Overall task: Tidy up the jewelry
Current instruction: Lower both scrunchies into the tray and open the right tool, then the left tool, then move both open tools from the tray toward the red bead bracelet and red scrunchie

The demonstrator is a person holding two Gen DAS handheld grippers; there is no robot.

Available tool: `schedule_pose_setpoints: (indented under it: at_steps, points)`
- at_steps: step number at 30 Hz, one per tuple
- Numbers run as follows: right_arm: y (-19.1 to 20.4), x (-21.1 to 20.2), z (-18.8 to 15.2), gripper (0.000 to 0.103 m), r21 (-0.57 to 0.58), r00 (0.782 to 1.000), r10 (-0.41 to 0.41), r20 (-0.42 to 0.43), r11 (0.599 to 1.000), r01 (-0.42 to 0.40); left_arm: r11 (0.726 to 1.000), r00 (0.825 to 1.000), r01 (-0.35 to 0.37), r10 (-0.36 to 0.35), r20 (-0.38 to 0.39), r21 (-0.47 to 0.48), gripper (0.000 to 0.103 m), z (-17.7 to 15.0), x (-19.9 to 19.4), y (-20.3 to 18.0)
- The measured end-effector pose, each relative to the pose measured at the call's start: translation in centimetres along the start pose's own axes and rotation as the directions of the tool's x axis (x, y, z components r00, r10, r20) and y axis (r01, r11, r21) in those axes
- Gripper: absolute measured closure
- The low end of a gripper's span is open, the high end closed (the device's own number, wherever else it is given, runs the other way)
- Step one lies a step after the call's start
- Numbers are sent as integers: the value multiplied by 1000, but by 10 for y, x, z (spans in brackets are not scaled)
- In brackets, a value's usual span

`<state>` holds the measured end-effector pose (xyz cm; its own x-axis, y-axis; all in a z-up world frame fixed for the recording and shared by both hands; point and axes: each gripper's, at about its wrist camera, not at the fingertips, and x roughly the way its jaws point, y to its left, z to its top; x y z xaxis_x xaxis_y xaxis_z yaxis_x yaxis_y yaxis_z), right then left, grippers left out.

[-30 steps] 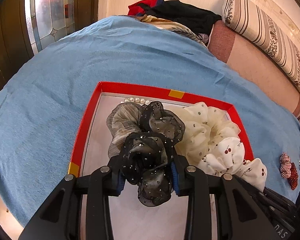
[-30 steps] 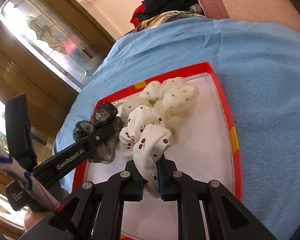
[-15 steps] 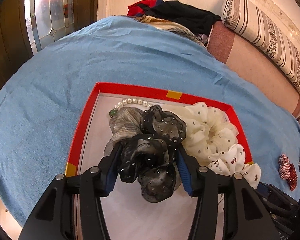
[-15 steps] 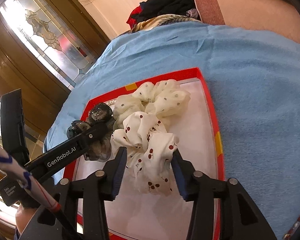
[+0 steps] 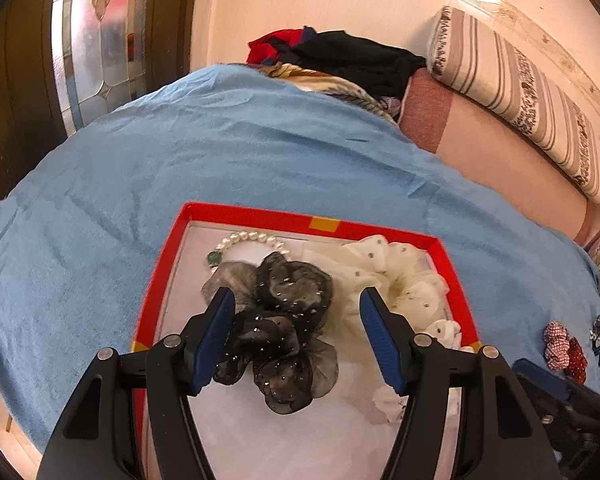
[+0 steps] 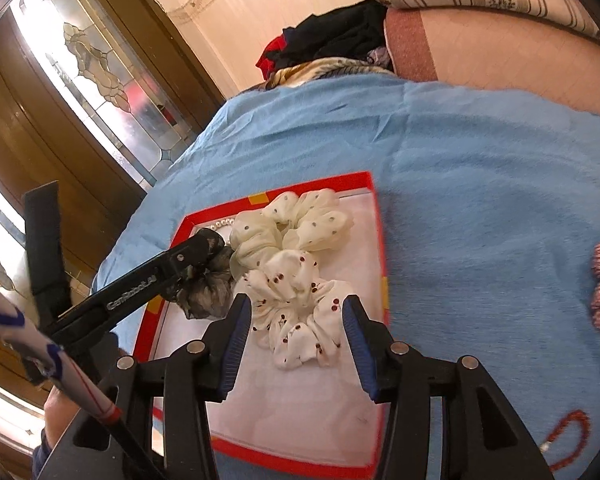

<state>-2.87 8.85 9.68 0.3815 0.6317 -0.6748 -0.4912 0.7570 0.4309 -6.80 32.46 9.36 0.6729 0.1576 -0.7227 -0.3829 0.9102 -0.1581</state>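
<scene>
While the black scrunchie (image 5: 282, 328) is lying mid-frame in the red tray (image 5: 156, 280), your left gripper (image 5: 296, 334) is gaping around it; your right gripper (image 6: 296, 332) is straddling, wide open, the cherry-print scrunchie (image 6: 300, 312).

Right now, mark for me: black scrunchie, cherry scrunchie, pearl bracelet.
black scrunchie (image 5: 284, 332), left wrist view, middle of the dark sheer fabric.
cherry scrunchie (image 6: 300, 312), right wrist view, white folds between the open jaws.
pearl bracelet (image 5: 248, 237), left wrist view, top of the bead arc.
</scene>
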Motion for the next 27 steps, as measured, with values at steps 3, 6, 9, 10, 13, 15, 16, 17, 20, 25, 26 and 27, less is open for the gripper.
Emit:
schedule_pose_setpoints:
  at_steps: [3, 6, 9, 10, 13, 15, 16, 17, 20, 25, 26, 27]
  points:
    - [-6, -17, -2, 51, -3, 1000, -7, 22, 1000, 7, 1000, 1000, 8, -8, 12, 24, 39, 0, -1, -11]
    - [-17, -33, -5, 51, 18, 999, -10, 41, 1000, 9, 999, 1000, 18, -19, 24, 45, 39, -1, -2, -24]
    - [-31, -42, -8, 50, 51, 998, -8, 55, 999, 5, 997, 998, 31, -33, 44, 66, 39, -2, -4, -36]
    - [-36, -44, -10, 50, 61, 998, -11, 60, 998, 8, 997, 998, 36, -40, 51, 75, 39, -2, -5, -39]
    - [-49, -47, -14, 50, 92, 998, -15, 64, 996, 9, 993, 996, 47, -55, 71, 110, 39, -4, -9, -54]
    - [-56, -48, -17, 50, 113, 998, -18, 63, 993, 11, 990, 995, 48, -59, 78, 135, 39, -6, -9, -64]
    - [-60, -50, -18, 50, 124, 998, -18, 64, 992, 10, 988, 995, 53, -65, 80, 144, 39, -7, -10, -66]
    - [-64, -52, -18, 50, 131, 998, -19, 67, 991, 10, 986, 994, 58, -71, 82, 157, 39, -8, -11, -71]
    - [-75, -59, -18, 50, 148, 996, -26, 81, 989, 14, 980, 993, 64, -81, 86, 186, 39, -11, -12, -83]
    - [-103, -82, -20, 50, 207, 991, -66, 120, 977, 40, 965, 989, 98, -122, 86, 245, 39, -18, -17, -107]
    - [-109, -88, -21, 50, 221, 989, -74, 126, 974, 45, 959, 987, 108, -135, 88, 261, 39, -20, -19, -113]
    - [-117, -94, -22, 50, 235, 988, -84, 133, 971, 51, 952, 985, 122, -152, 87, 281, 39, -23, -20, -121]
